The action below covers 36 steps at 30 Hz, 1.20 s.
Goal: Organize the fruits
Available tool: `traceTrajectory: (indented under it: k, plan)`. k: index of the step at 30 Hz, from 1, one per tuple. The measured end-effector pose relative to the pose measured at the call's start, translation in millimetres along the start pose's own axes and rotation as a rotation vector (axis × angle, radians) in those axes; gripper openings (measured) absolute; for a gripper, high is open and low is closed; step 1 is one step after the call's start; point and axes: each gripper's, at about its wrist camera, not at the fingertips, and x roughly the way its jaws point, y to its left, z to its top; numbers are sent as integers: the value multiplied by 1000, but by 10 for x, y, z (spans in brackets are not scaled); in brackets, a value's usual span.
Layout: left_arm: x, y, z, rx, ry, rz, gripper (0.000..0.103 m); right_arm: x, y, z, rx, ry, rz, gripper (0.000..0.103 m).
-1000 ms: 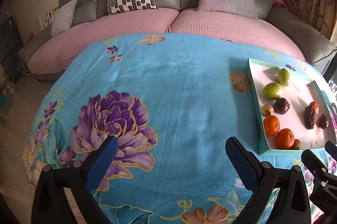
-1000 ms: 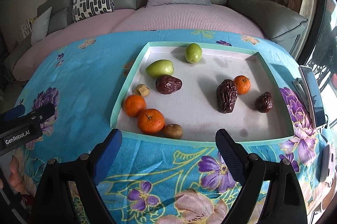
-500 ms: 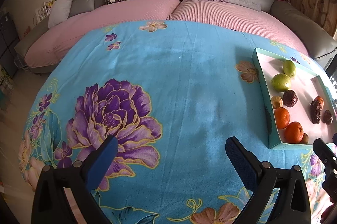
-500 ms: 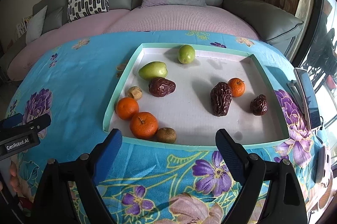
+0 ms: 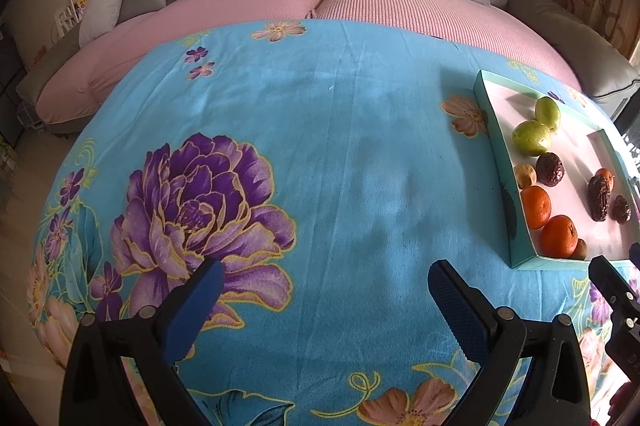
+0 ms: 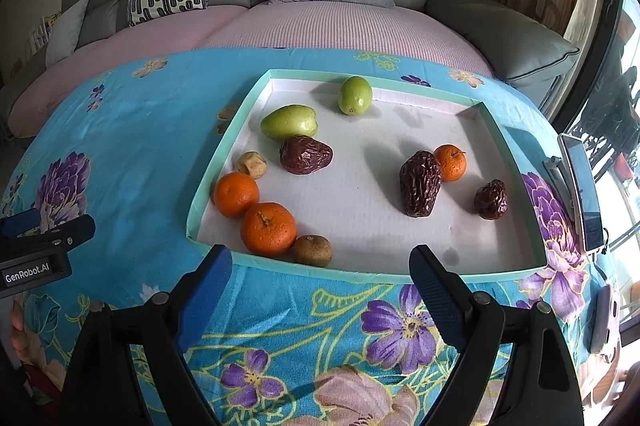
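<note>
Nothing sits between the left tongs [image 5: 320, 290] in the left wrist view: they are spread wide above the bare blue cloth of the tabletop [image 5: 340, 145], well left of the tray [image 5: 504, 185]. The fruits lie in the tray at the right edge, and a bit of the right tongs' body shows in the lower right corner.

From the right wrist view, the right tongs [image 6: 320, 274] are also wide and hold nothing, hanging just short of the tray's near rim [image 6: 360, 272]. Inside, two oranges [image 6: 268, 228] touch near the left corner with a brown fruit [image 6: 312, 250] beside them; two green fruits [image 6: 289, 122] sit toward the back. One date [image 6: 306, 154] lies left, a bigger date [image 6: 420, 183] touches a small orange [image 6: 451, 162], and a small date [image 6: 491, 199] lies apart. Like kinds are only partly together, so sorting looks unfinished, to my eye.
</note>
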Motion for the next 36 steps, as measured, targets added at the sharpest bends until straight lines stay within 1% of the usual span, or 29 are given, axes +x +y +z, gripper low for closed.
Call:
traceTrajectory:
  k: [36]
  plan:
    - [46,-6,-35,12,23,6,103,38,-8,-23,0,21,-12,91]
